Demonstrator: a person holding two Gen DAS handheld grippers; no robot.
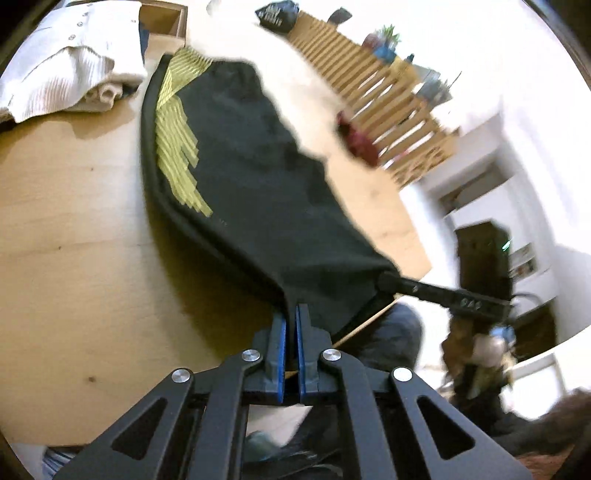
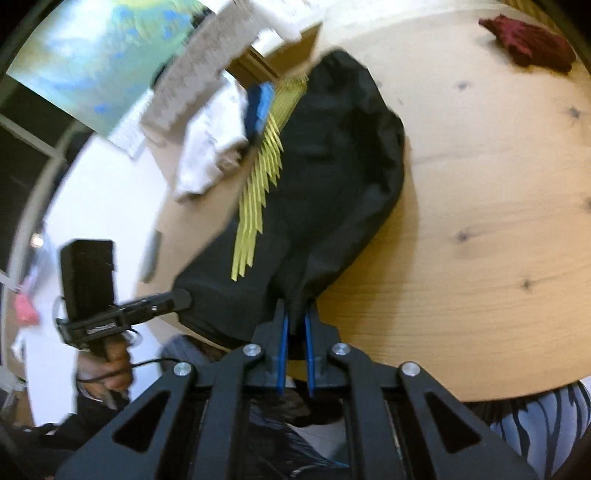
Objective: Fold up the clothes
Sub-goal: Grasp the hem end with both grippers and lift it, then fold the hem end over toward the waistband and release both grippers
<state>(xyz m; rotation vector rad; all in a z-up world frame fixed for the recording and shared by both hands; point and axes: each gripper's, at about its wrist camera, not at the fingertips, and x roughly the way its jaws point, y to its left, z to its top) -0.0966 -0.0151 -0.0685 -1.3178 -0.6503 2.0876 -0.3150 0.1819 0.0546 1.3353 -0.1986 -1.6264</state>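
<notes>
Both sets of jaws are pressed together on cloth: the left gripper (image 1: 291, 314) pinches one near corner of the black garment (image 1: 258, 177), and the right gripper (image 2: 295, 317) pinches the other near corner, its blue pads (image 2: 284, 332) squeezing a bunched fold. Both grippers tilt downward toward the worktop (image 1: 74, 229). In the right wrist view a hand (image 2: 110, 365) grips the handle of the left gripper out to the side. The black garment, printed with yellow stripes (image 1: 177, 147), is lifted at its near edge and stretched between the two grippers, while its far end lies on the pale wooden worktop. A folded cream knit (image 1: 66, 66) with buttons sits beyond it near a wooden box (image 1: 166, 20), just beside the garment's far corner. A dark red cloth (image 2: 528, 40) lies well apart on the worktop. A slatted wooden rail (image 1: 380, 96) and white walls stand behind. Motion blur leaves no writing readable.
</notes>
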